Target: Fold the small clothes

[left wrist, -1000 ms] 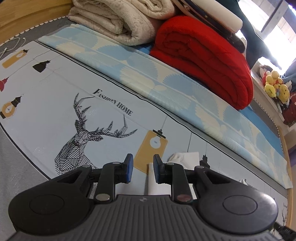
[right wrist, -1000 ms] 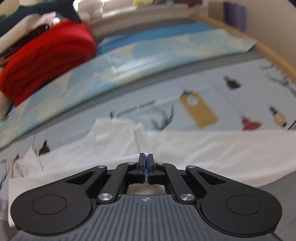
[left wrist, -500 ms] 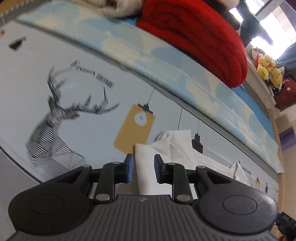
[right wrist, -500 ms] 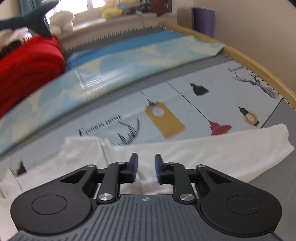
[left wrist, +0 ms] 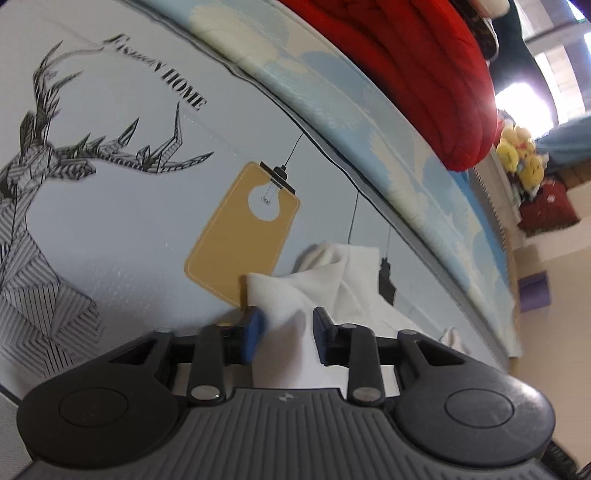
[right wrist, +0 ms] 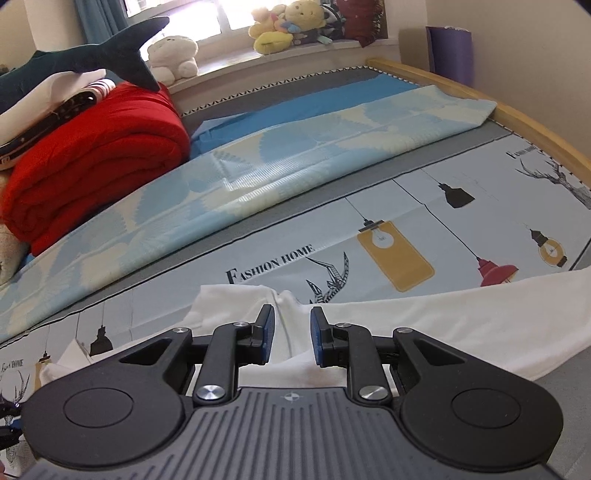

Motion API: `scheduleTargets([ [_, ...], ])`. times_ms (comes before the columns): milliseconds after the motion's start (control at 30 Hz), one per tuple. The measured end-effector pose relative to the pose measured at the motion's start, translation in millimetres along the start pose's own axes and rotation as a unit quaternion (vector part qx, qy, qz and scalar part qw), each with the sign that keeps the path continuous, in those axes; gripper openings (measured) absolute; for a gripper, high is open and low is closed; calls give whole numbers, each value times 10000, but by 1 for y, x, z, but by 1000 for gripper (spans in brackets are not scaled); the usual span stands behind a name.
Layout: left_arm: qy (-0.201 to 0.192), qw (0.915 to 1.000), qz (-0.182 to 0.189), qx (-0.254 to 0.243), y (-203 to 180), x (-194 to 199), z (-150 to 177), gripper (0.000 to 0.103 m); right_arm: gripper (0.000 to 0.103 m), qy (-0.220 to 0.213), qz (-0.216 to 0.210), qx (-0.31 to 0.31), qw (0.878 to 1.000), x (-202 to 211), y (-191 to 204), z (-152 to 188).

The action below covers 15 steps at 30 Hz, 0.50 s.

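A small white garment (right wrist: 461,321) lies spread on the printed bed sheet (right wrist: 406,206), wide to the right and bunched at the left. My right gripper (right wrist: 290,334) is open and empty, with its jaws just above the garment's middle near a fold. In the left wrist view the same white garment (left wrist: 332,280) shows a rumpled end with a raised fold. My left gripper (left wrist: 286,332) is open, with the cloth's edge lying between its blue pads (left wrist: 253,330) and not clamped.
A folded red blanket (right wrist: 92,158) lies at the back left, with a blue patterned cover (right wrist: 258,158) beside it. A plush shark (right wrist: 92,55) and soft toys (right wrist: 284,22) sit by the window. The bed's wooden rim (right wrist: 535,125) runs along the right.
My right gripper has opened, let go of the white garment and lifted back. My left gripper has moved toward the garment's rumpled end, which now lies between its open jaws.
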State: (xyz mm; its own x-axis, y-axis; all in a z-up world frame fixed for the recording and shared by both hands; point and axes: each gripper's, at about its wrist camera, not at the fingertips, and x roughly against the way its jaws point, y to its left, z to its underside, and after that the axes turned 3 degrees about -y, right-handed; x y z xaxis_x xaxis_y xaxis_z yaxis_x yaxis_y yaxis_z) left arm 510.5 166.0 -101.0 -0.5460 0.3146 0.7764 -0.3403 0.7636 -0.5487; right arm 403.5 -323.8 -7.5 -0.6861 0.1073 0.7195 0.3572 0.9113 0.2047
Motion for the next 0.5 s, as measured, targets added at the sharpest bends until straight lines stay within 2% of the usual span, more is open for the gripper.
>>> scheduleTargets([
  [67,-388,9979,-207,-466,-7,12,-6,3,22,7,-22,16,10000,0,1,1],
  [133,-899,9890,-579,-1025,-20,31,-12,3,22,21,0,-6,10000,0,0,1],
  [167,-988,9847,-722,-1239,-24,35,-13,3,22,30,0,-21,10000,0,0,1],
  [267,-806,9839,-873,-1338,-27,36,-12,5,22,8,1,-12,10000,0,0,0],
  [367,-819,9711,-1647,-1523,-28,43,-13,9,22,17,-7,-27,10000,0,0,0],
  [400,-885,9700,-1677,-1522,-29,49,-14,11,22,22,-11,-41,10000,0,0,1],
  [433,-877,9732,-1521,-1482,-30,55,-15,11,22,22,-16,-40,10000,1,0,1],
  [500,-614,9816,-996,-1510,-35,64,-11,11,22,20,-40,-14,10000,2,0,1],
])
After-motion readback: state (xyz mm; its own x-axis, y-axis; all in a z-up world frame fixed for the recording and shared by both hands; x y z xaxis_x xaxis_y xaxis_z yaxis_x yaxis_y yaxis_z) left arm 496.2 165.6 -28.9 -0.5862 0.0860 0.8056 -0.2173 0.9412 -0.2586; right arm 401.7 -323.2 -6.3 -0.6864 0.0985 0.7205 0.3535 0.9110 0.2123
